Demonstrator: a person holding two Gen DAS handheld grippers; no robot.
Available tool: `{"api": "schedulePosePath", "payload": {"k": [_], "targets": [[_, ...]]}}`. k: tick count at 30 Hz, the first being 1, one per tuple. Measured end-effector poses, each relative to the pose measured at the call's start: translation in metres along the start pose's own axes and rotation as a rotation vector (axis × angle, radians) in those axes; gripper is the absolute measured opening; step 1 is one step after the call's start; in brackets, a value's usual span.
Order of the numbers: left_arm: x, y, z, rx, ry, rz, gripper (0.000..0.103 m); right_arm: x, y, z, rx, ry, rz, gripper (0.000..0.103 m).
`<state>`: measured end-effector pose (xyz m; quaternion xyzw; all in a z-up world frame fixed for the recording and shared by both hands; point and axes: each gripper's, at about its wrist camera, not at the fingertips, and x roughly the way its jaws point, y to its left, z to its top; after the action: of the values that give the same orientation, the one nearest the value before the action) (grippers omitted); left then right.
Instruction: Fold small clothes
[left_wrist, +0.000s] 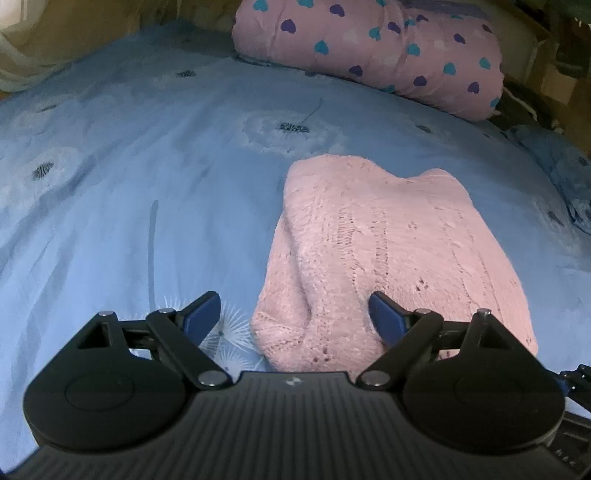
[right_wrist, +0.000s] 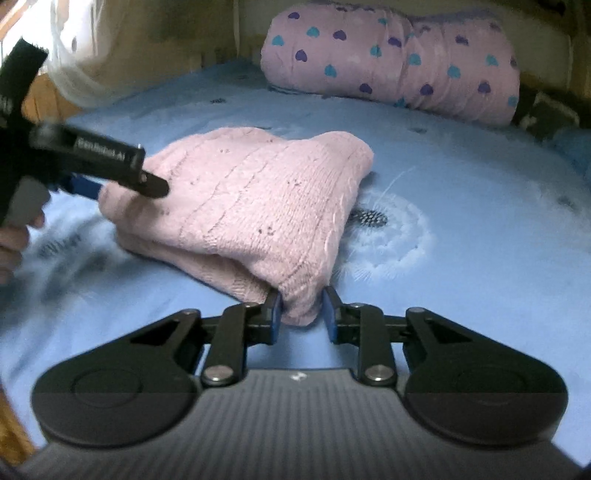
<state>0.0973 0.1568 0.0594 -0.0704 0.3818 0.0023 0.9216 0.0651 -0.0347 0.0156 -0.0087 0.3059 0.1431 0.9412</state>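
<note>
Folded pink knitted garment lying on a bed with a blue dandelion-print sheet. Left hand-held gripper: jaws spread wide, straddling the garment's near edge without pinching it. Right hand-held gripper: jaws narrowed about a garment corner, left pad touching, right pad just apart. Behind, well apart: rolled pink heart-print quilt.

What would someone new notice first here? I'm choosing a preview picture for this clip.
First, the pink knitted garment, folded in a mound in the middle of the blue bedsheet. Next, the pink pillow with hearts at the far edge of the bed. The right gripper has the garment's near corner between its fingers, while the left gripper stands wide open over its other end.
</note>
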Motion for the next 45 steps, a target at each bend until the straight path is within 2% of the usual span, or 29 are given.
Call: {"api": "schedulePosePath", "payload": {"k": [3,5,7,8,13,16,17,23,27,30,33,37,41,45], "targets": [[-0.002,-0.001,0.001,0.002,0.000,-0.016,0.090,-0.007,-0.004,0.003,0.032,-0.014,0.043,0.033],[-0.002,-0.002,0.002,-0.001,0.000,-0.022,0.091,-0.014,-0.007,0.005,0.055,-0.055,0.063,0.048],[-0.001,-0.002,0.004,-0.005,0.005,-0.023,0.091,-0.019,-0.011,0.011,0.084,-0.089,0.082,0.057],[-0.001,-0.001,0.004,-0.010,0.005,-0.024,0.091,-0.019,-0.014,0.015,0.102,-0.097,0.094,0.059],[-0.001,0.006,0.009,-0.075,0.003,-0.073,0.092,-0.007,-0.030,0.031,0.216,-0.076,0.153,0.061],[0.006,0.007,0.010,-0.104,0.029,-0.098,0.094,0.006,-0.041,0.038,0.289,-0.061,0.191,0.079],[0.008,0.007,0.011,-0.106,0.040,-0.101,0.094,0.010,-0.045,0.040,0.312,-0.058,0.206,0.080],[0.021,0.008,0.015,-0.130,0.063,-0.107,0.095,0.031,-0.055,0.056,0.365,-0.028,0.239,0.080],[0.024,0.009,0.019,-0.140,0.054,-0.101,0.096,0.042,-0.046,0.082,0.275,-0.051,0.198,0.080],[0.030,0.010,0.022,-0.142,0.062,-0.116,0.096,0.057,-0.045,0.092,0.292,0.006,0.168,0.080],[0.037,0.013,0.024,-0.154,0.076,-0.137,0.097,0.066,-0.054,0.083,0.394,0.043,0.199,0.080],[0.046,0.019,0.022,-0.214,0.102,-0.176,0.098,0.076,-0.060,0.065,0.450,0.088,0.222,0.080],[0.049,0.016,0.024,-0.212,0.102,-0.176,0.098,0.085,-0.068,0.054,0.532,0.132,0.319,0.082],[0.051,0.015,0.023,-0.201,0.104,-0.173,0.099,0.088,-0.067,0.050,0.519,0.128,0.346,0.082]]}}
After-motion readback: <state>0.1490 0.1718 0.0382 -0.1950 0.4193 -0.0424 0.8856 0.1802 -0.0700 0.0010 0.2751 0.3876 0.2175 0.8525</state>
